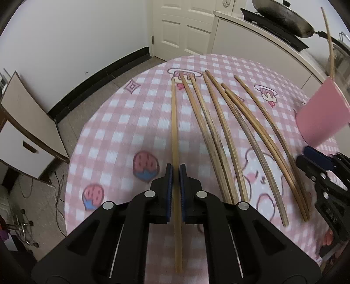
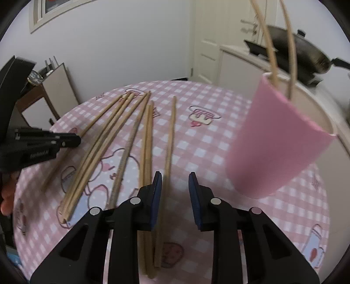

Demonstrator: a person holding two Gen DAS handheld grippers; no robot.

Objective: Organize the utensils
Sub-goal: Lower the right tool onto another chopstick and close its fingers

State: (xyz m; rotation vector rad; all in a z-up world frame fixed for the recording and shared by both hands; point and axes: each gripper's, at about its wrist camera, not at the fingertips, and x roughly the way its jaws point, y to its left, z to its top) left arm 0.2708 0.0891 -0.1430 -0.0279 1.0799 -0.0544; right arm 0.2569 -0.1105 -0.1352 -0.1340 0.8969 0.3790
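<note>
Several bamboo chopsticks (image 1: 221, 131) lie side by side on the pink checked tablecloth (image 1: 122, 122). My left gripper (image 1: 176, 172) is shut on the leftmost chopstick (image 1: 175, 135). In the right wrist view the other chopsticks (image 2: 122, 139) fan out across the cloth. My right gripper (image 2: 176, 181) is open, and the rightmost chopstick (image 2: 169, 139) runs along its left pad. A pink cup (image 2: 275, 142) holding two chopsticks (image 2: 271, 45) stands at the right; it also shows in the left wrist view (image 1: 323, 113).
The left gripper (image 2: 43, 142) shows at the left of the right wrist view. A counter with a dark pan (image 1: 282, 17) stands behind the table. A white door (image 1: 183, 26) is at the back and a cabinet (image 1: 24, 131) is at the left.
</note>
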